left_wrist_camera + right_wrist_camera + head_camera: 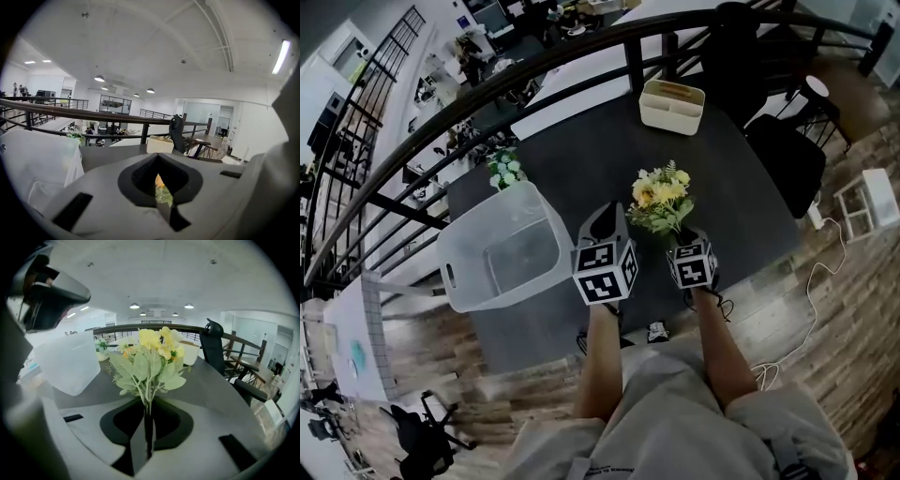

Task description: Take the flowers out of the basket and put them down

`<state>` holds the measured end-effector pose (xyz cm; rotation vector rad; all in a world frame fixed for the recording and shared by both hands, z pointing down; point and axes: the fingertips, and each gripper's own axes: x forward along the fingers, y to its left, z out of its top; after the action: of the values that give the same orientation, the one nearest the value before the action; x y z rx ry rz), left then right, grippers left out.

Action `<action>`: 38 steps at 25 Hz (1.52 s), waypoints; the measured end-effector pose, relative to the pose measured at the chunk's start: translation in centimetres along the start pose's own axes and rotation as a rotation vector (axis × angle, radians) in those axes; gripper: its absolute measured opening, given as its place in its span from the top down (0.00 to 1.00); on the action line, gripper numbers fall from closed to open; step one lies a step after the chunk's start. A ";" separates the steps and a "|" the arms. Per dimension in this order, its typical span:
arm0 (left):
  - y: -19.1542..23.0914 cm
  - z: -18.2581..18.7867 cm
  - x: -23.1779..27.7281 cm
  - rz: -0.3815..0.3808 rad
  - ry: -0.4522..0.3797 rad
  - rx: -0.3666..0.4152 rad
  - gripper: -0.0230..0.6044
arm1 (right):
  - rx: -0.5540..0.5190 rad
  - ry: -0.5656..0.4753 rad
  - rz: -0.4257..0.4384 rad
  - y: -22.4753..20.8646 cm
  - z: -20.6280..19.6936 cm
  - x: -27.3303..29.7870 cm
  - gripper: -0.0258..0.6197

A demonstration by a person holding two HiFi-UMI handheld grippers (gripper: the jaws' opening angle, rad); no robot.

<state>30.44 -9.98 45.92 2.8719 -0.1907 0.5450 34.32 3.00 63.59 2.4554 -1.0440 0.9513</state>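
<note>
A bunch of yellow flowers (659,200) with pale green leaves stands upright over the dark table (741,187), to the right of the basket. My right gripper (682,242) is shut on its stems; in the right gripper view the stems (148,401) run down between the closed jaws and the blooms (152,345) rise above them. The translucent plastic basket (502,248) sits at the table's left edge and looks empty. My left gripper (605,223) hovers between basket and bouquet, jaws together with nothing in them. A sliver of the bouquet (161,187) shows through its jaw opening.
A small bunch of white and green flowers (504,169) lies on the table behind the basket. A beige organiser box (671,105) stands at the far edge near the black railing (581,56). A black chair (787,159) is at the right.
</note>
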 end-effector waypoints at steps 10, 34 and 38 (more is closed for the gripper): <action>0.6 -0.3 -0.8 0.022 -0.014 0.014 0.93 | 0.039 0.125 0.023 2.1 -7.3 4.7 0.85; 2.2 -4.9 -6.0 0.093 0.055 -0.002 0.93 | 0.073 0.226 0.026 4.1 -11.1 4.5 0.55; 3.2 -6.9 -7.2 0.085 0.090 0.016 0.93 | 0.074 0.228 -0.014 4.1 -11.7 3.3 0.55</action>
<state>20.85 -10.83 50.06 2.8578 -0.2961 0.6926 27.66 4.37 74.47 2.3390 -0.9280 1.2510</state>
